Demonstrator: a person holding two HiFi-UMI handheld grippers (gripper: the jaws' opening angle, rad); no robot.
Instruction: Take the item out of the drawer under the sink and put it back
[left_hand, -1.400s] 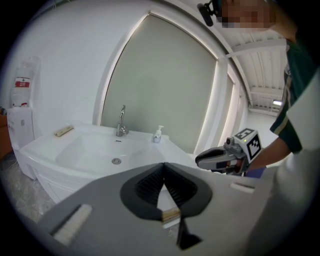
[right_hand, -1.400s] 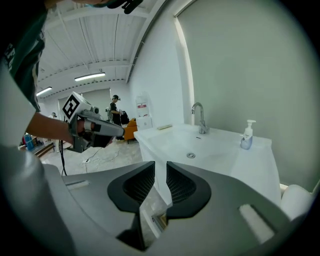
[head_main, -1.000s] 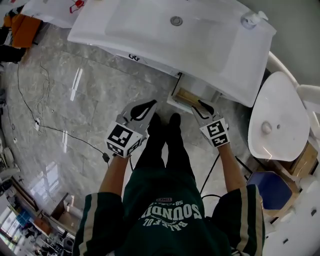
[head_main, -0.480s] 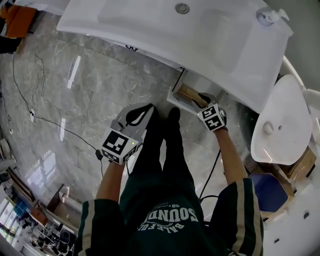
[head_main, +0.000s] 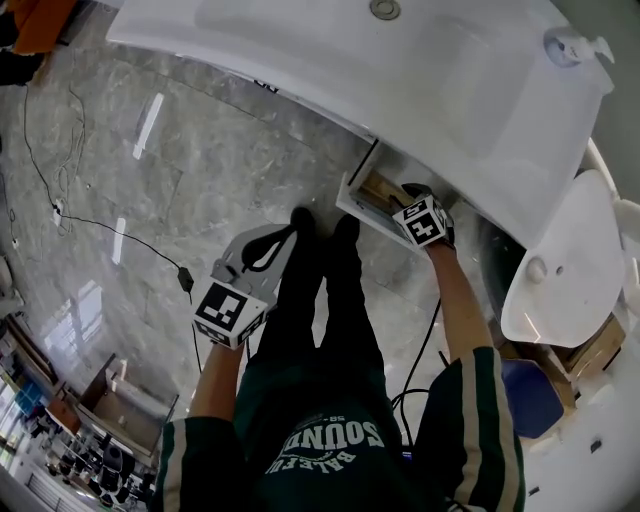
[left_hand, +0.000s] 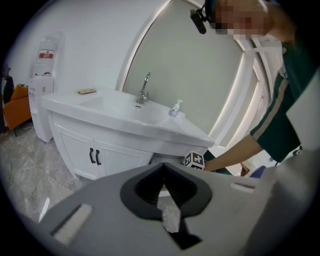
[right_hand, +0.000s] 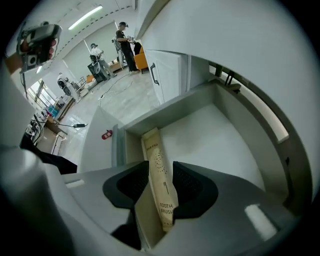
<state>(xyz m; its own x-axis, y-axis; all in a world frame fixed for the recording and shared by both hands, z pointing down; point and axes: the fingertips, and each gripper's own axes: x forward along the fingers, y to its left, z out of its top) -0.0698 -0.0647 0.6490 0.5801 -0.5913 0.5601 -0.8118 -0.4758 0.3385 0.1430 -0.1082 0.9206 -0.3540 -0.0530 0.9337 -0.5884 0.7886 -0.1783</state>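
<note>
Starting closest in, I have the left gripper (head_main: 290, 230) hanging low in front of the person's legs, over the marble floor (head_main: 150, 170) and well apart from the cabinet. Its own view shows the jaws pressed together at the tips, with nothing between them. It faces the cabinet doors (left_hand: 95, 156). A black cable (head_main: 120, 240) trails across the floor to its left.

Next out is the right gripper (right_hand: 157, 167), tipped steeply down into the open drawer (right_hand: 220, 140) below the sink (head_main: 430, 80). Its jaws have just been opening and I read them as spread wide, one pad on each side of the box (right_hand: 154, 142). That box is a long tan toothbrush carton lying flat on the drawer floor. As the right gripper view frames it, it sits hard against the drawer's left wall, with its printed end nearest the camera. The pads flank it closely, but I cannot say that they press on it.

In the head view the drawer is pulled out under the right part of the sink, and the box's tan shows just beside the gripper's marker cube. Farther on, a faucet (left_hand: 144, 89) stands at the back of the basin, and a toilet (head_main: 555, 270) sits to the right of the sink. Far down the room, two people (right_hand: 125, 37) are standing.
</note>
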